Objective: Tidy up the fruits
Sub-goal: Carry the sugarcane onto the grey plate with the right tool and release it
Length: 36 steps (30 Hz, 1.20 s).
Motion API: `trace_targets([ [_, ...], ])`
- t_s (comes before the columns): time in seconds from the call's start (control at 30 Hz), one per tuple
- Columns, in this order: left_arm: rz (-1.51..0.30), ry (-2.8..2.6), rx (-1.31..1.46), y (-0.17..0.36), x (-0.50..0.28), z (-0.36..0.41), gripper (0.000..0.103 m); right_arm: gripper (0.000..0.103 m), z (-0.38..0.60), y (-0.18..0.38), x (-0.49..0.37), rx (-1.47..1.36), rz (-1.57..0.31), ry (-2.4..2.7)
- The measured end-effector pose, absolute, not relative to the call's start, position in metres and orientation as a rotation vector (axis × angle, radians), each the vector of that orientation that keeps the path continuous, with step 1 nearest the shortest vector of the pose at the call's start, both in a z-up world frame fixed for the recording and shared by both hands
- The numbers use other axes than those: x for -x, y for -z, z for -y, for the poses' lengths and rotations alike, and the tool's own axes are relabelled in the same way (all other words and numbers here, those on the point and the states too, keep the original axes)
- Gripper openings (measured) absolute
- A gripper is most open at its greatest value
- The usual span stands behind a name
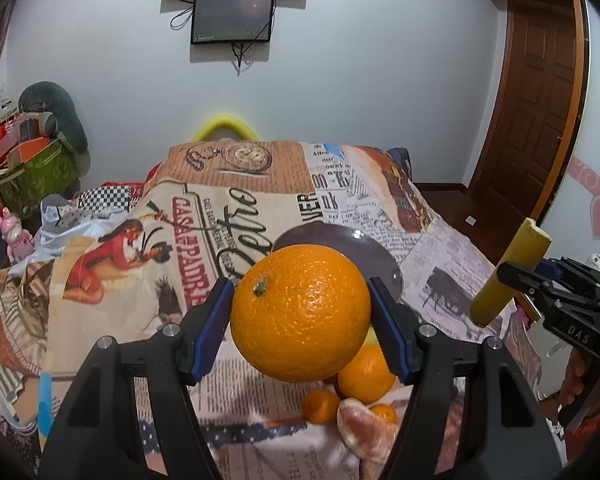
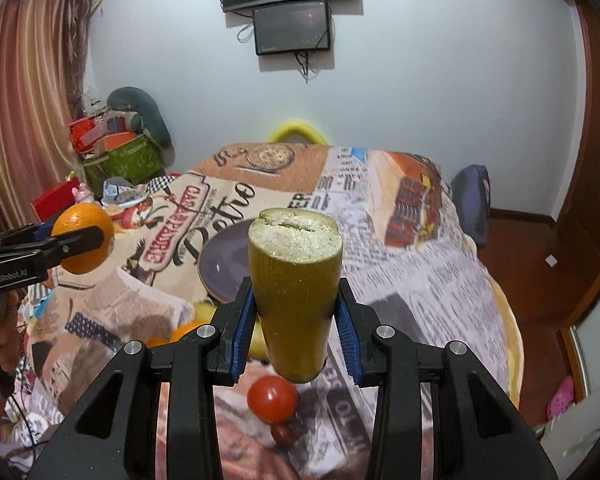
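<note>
The printed cloth (image 1: 260, 208) on the counter carries the red words "CASA" and "PADRE" and big black script that reads about "Retro"; its newspaper print is too small to read. The right claw (image 1: 512, 280) has "DAS" on its body. The left claw (image 2: 80, 240) has "GenRobot.AI".

Bare plate (image 2: 224, 264) ahead on the table; fruit pile (image 1: 364, 396) crowding the near edge below.

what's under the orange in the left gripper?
Below the held orange: a smaller orange, two mandarins and a peeled citrus piece on the tablecloth. Anything directly behind it is hidden.
</note>
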<state>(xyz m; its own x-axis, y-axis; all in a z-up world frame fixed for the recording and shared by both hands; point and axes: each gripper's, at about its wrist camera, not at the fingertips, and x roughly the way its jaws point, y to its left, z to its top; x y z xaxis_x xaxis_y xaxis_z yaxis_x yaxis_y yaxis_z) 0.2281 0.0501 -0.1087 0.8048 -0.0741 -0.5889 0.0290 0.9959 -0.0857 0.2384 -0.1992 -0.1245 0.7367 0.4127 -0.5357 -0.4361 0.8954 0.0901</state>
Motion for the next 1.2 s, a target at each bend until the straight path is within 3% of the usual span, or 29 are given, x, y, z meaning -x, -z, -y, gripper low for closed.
trace_targets([
  [0.63, -0.66, 0.072, 0.039, 0.132, -0.296, -0.037, 0.067, 0.035, 0.175, 0.135, -0.29, 0.029, -0.6, -0.503],
  [1.2, -0.761, 0.093, 0.039, 0.181, -0.357, -0.038, 0.067, 0.035, 0.15, 0.177, -0.336, 0.062, -0.72, -0.538],
])
